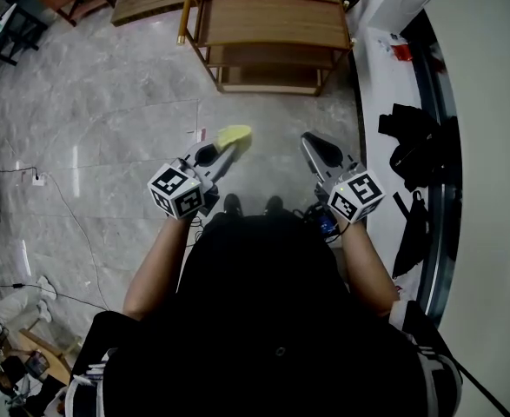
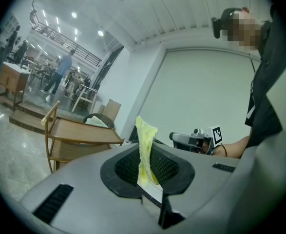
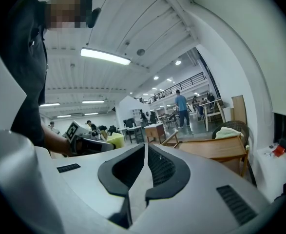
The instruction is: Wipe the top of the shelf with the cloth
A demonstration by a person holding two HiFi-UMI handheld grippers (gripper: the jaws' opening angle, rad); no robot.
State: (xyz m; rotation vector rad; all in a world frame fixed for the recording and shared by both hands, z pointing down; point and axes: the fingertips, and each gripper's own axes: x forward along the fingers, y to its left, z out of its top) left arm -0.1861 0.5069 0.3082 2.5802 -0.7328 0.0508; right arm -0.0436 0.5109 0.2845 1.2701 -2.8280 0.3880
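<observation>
A grey, marble-patterned tile floor (image 1: 107, 120) fills the head view, with a white wall to the right. A low wooden shelf unit with a brass-coloured handle (image 1: 272, 20) stands on the floor ahead of the person, well apart from both grippers, and its top board is bare. A white cable with a plug block (image 1: 37, 179) lies on the floor at the left, and black bags (image 1: 411, 150) sit by the wall at the right.

The two gripper views show what the downward head view does not: a white ribbed ceiling with strip lights, a mezzanine with railings, and people standing among distant tables. Seen from the side, the shelf unit (image 2: 79, 130) has lower boards.

The left gripper (image 2: 145, 162) is clamped on a small yellow cloth (image 2: 145, 145), which stands up in a thin fold between its black ridged pads (image 2: 125, 167). In the head view the cloth (image 1: 235, 135) sticks out past the left gripper (image 1: 224, 150), over the floor and short of the shelf. The right gripper (image 3: 145, 152) has its jaws pressed together with nothing between them, and is held level beside the left.
</observation>
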